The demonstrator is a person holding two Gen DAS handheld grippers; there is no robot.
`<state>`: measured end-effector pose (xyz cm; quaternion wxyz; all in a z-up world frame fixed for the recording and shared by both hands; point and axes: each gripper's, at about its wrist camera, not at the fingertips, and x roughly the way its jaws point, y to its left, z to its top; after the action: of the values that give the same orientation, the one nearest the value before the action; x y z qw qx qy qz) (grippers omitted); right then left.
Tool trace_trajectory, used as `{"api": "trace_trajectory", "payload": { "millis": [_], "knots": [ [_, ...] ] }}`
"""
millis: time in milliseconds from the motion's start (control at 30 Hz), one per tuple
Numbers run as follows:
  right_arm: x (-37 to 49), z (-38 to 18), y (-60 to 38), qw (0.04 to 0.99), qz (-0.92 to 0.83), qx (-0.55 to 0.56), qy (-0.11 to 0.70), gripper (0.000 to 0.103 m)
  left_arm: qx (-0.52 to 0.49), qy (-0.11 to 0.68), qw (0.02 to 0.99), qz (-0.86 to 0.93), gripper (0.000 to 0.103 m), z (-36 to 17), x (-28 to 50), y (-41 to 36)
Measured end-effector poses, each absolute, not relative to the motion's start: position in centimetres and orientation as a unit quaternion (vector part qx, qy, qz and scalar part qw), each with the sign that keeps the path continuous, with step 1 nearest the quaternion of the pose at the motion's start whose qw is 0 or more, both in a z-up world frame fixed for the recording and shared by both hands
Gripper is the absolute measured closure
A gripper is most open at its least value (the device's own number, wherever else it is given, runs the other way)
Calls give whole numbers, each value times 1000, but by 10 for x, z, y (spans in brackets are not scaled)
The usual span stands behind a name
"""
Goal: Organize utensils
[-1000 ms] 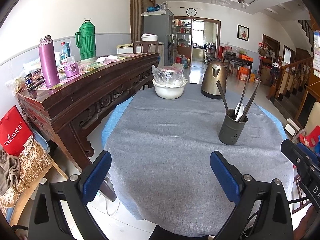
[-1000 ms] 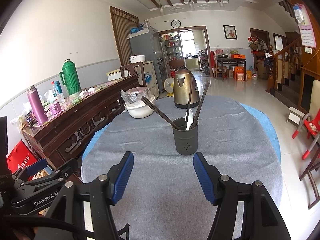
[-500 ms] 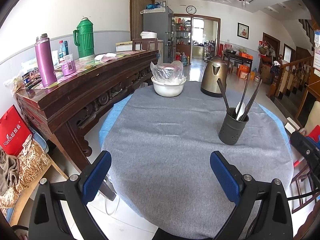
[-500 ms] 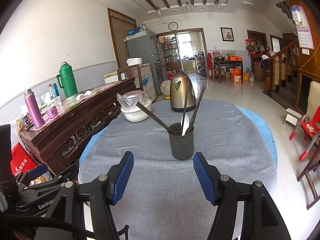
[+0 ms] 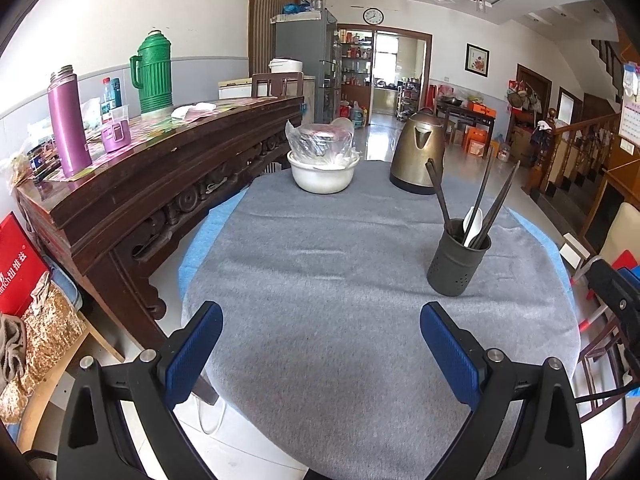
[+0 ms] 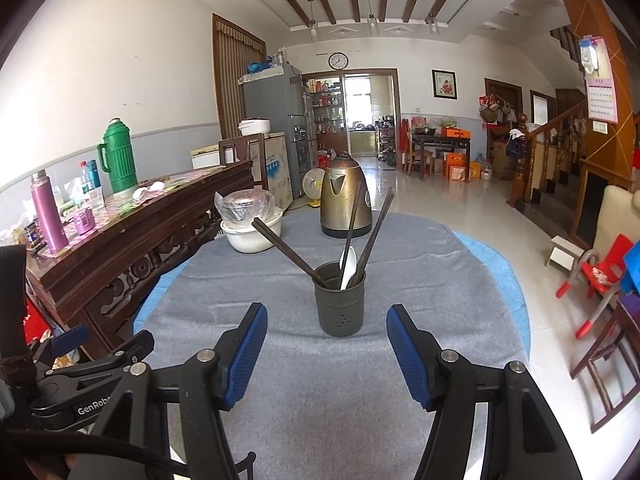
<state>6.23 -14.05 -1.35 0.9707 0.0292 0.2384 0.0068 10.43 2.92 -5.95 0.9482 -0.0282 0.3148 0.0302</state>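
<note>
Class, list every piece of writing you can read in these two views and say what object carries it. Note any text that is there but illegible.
"GenRobo", cut off at the edge: on the left gripper body, seen in the right wrist view.
White characters, partly cut off and not legible: on the red bag.
Wall calendar: numbers too small to read.
Wall clock: numerals too small.
Bottle label: blurred.

"GenRobo" is printed on the left hand-held gripper (image 6: 72,340) body.
</note>
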Motion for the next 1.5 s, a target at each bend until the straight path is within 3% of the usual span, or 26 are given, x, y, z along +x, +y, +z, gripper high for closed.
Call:
{"api": "trace_trajectory", "payload": {
  "millis": [1500],
  "knots": [
    [168, -42, -163, 957, 38, 33, 287, 37, -1, 362, 930, 70, 4, -65, 191, 9]
  ]
}}
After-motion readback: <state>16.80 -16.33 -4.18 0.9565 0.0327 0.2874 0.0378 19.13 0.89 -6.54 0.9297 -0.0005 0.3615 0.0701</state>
